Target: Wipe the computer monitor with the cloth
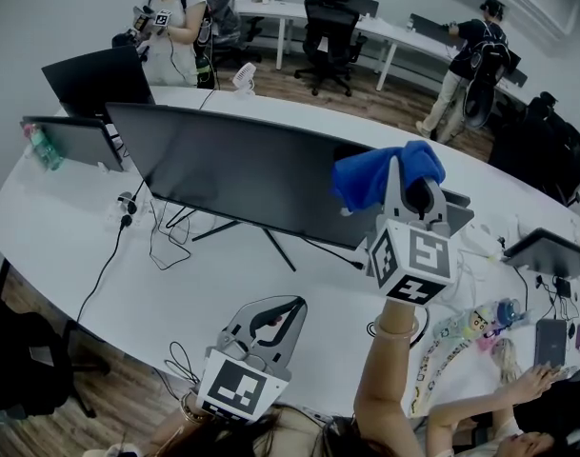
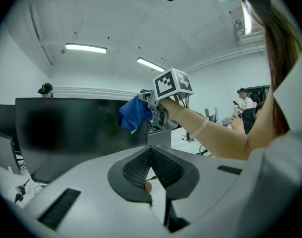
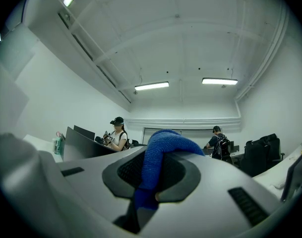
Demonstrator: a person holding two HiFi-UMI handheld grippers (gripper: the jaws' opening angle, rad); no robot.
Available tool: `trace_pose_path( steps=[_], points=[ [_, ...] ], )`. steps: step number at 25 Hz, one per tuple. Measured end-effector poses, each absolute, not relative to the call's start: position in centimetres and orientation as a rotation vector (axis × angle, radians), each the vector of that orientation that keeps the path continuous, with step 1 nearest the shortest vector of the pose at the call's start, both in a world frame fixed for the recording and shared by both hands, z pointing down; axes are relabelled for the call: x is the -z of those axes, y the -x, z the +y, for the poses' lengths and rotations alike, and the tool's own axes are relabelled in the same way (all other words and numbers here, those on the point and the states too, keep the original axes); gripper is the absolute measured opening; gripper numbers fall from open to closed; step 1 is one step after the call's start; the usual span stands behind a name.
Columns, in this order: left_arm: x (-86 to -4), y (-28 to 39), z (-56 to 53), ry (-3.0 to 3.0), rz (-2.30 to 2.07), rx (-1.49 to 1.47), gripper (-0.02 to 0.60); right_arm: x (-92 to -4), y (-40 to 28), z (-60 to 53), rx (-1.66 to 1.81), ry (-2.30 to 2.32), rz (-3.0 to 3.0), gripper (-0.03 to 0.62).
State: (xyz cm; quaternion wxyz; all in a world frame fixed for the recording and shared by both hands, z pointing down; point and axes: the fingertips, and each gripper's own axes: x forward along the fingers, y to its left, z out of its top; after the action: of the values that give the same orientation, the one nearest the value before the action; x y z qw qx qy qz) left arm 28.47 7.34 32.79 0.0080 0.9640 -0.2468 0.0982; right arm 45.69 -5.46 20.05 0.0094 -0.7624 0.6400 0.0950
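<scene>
A long white curved table (image 1: 299,293) is shown bearing a wide black flat-panel computer monitor (image 1: 232,174) on a thin splayed stand (image 1: 237,228). At the monitor's upper right corner is a bunched blue terry cloth (image 1: 361,181), clamped between the jaws of the right gripper (image 1: 404,171) with a fold draped over them. The left gripper (image 1: 275,314) hangs low at the table's near edge, its jaws closed together on nothing. For the wipe to be done well, the cloth is best laid flat and light against the glass and drawn leftward in overlapping level passes, so that the thin panel is not pushed back on its stand. Whether cloth and screen actually touch cannot be settled. The panel's right end is covered by cloth and gripper, and any smears are lost in the dark screen.
</scene>
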Motion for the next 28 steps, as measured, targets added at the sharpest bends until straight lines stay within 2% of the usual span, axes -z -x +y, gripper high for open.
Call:
trace_pose_path(
  steps=[28],
  points=[
    [-34.5,-32.3,9.4,-2.977,-0.832,-0.316,0.009,-21.9,-48.5,-3.8,-0.214,2.159,2.069,0.06]
  ],
)
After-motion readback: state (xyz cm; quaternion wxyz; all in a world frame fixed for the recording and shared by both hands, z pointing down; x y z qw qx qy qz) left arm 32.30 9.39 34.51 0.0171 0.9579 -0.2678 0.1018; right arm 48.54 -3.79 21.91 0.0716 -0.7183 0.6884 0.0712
